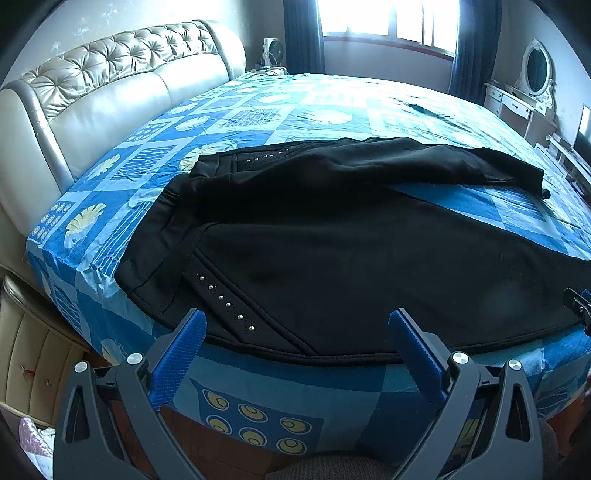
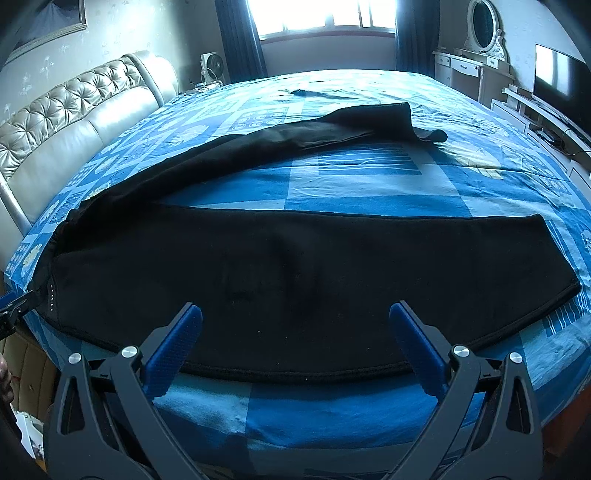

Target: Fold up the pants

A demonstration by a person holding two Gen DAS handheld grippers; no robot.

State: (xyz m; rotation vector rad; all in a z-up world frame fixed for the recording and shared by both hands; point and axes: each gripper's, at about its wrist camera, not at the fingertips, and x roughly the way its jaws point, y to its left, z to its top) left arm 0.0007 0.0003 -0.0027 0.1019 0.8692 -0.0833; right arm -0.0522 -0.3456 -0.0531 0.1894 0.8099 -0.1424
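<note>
Black pants (image 1: 332, 236) lie spread on the blue patterned bed sheet (image 1: 229, 114), waist to the left, with silver studs by the pockets. The near leg runs along the bed's front edge; the far leg angles away toward the right. My left gripper (image 1: 297, 325) is open and empty, over the near edge by the hip. My right gripper (image 2: 295, 317) is open and empty, over the near leg (image 2: 295, 277) at mid length. The far leg's cuff (image 2: 424, 129) is a little crumpled.
A tufted beige headboard (image 1: 110, 85) stands at the left. A window with dark curtains (image 2: 325, 18) is behind the bed. A white dresser with an oval mirror (image 2: 480, 44) and a TV (image 2: 557, 77) stand at the right. The bed's front edge drops off under the grippers.
</note>
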